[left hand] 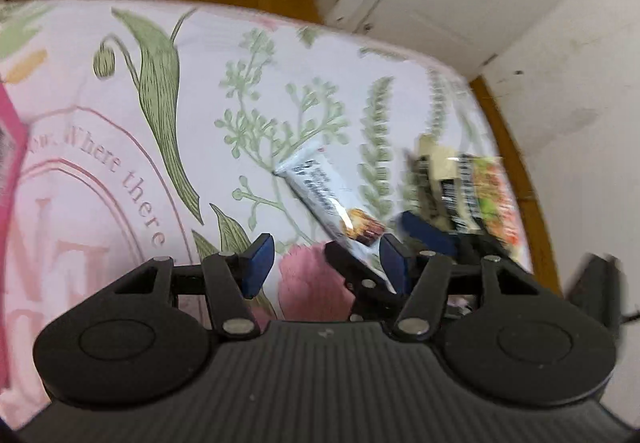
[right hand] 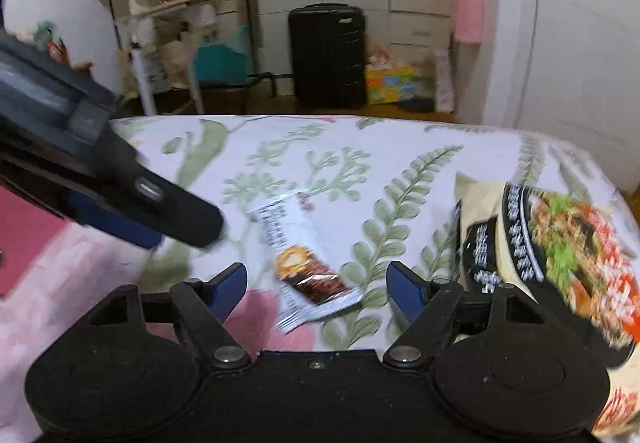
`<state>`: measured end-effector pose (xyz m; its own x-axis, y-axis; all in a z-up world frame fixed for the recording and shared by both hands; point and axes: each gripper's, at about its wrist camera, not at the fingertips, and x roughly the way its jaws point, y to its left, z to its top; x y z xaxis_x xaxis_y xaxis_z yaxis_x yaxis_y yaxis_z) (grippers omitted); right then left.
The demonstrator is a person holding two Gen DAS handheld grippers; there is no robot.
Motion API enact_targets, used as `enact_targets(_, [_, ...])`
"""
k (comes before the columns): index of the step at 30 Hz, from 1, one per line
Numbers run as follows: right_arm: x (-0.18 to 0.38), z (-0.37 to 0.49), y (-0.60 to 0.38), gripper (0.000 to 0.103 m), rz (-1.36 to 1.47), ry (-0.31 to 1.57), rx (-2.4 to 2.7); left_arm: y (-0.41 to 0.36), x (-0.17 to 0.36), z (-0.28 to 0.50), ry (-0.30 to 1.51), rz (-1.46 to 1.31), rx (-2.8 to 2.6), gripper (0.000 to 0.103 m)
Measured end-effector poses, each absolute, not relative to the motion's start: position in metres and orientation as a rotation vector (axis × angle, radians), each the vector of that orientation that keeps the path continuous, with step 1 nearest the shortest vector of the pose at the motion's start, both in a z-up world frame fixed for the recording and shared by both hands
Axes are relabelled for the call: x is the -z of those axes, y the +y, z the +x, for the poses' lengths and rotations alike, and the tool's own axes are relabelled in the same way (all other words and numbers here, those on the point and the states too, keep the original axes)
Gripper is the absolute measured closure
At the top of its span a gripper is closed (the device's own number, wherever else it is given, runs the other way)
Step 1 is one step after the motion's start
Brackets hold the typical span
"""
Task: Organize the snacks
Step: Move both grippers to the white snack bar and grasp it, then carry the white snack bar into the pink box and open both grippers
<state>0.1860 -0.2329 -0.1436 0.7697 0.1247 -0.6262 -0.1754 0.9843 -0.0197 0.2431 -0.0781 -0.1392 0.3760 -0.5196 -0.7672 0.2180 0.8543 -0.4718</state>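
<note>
A small silver snack bar [left hand: 328, 195] with a brown end lies on the floral tablecloth [left hand: 200, 55]; it also shows in the right wrist view [right hand: 300, 255]. A large noodle packet [right hand: 560, 255] lies to its right, also in the left wrist view [left hand: 476, 195]. My left gripper [left hand: 326, 263] is open and empty, low over the cloth just short of the bar. My right gripper [right hand: 316, 287] is open, its fingers on either side of the bar's near end. The left gripper's finger [right hand: 152, 203] reaches in from the left in the right wrist view.
A pink object [left hand: 10, 147] sits at the table's left edge. Beyond the table's far edge are a black suitcase [right hand: 328, 55], a rack with clothes [right hand: 168, 3], white cabinet doors [right hand: 580, 43] and coloured boxes [right hand: 392, 83] on the wooden floor.
</note>
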Motion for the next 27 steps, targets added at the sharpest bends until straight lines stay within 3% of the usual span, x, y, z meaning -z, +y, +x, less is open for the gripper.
enact_targets(4, [0.148, 0.192, -0.226, 0.025, -0.134, 0.672, -0.187, -0.094, 0.165, 0.259, 1.112, -0.373, 0.473, 0.047])
enact_targets(6, [0.151, 0.193, -0.225, 0.055, -0.156, 0.684, -0.193, -0.1, 0.171, 0.262, 1.092, -0.381, 0.475, 0.048])
enact_targets(8, [0.149, 0.191, -0.226, 0.059, -0.134, 0.697, -0.207, -0.106, 0.176, 0.265, 1.106, -0.39, 0.472, 0.054])
enact_targets(10, [0.145, 0.187, -0.227, 0.061, -0.081, 0.722, -0.221, -0.108, 0.178, 0.264, 1.118, -0.412, 0.492, 0.066])
enact_targets(15, [0.132, 0.171, -0.221, 0.066, 0.014, 0.77, -0.207, -0.106, 0.166, 0.24, 1.105, -0.358, 0.515, 0.066])
enact_targets(27, [0.088, 0.116, -0.196, 0.067, 0.174, 0.777, -0.297, -0.063, 0.103, 0.177, 1.107, -0.245, 0.514, 0.067])
